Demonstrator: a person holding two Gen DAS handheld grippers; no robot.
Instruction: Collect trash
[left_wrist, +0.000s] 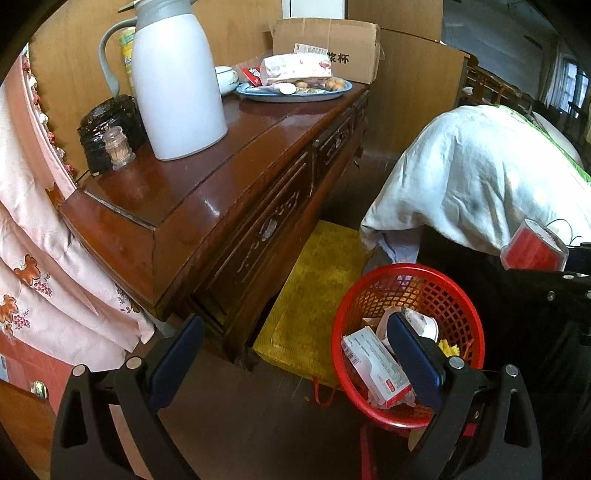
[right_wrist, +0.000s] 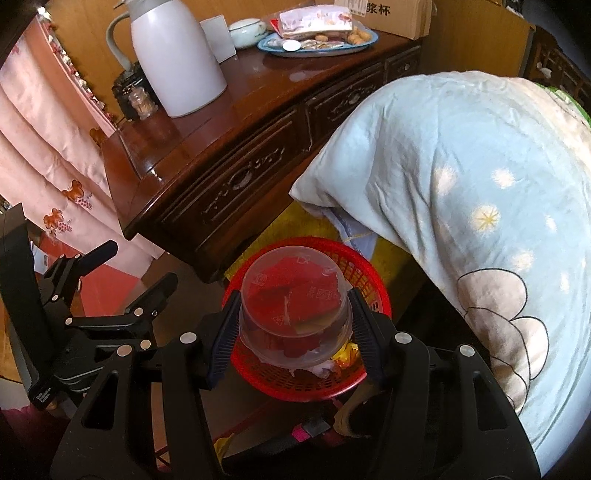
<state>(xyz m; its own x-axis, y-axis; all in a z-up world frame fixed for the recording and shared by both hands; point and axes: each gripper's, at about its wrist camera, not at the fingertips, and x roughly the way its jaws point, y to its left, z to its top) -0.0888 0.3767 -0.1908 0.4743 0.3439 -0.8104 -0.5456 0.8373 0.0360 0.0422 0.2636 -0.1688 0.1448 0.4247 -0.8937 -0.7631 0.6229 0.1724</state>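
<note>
A red mesh basket stands on the floor beside a wooden dresser and holds a white and red box and crumpled paper. My left gripper is open and empty; its right finger hangs over the basket. My right gripper is shut on a clear plastic cup with a red label, held just above the basket. The cup also shows in the left wrist view, to the basket's right.
The dresser carries a white thermos, a black box, a small jar, a blue plate of snacks and a cardboard box. A quilt hangs at right. A yellow mat lies under the dresser. Pink curtain at left.
</note>
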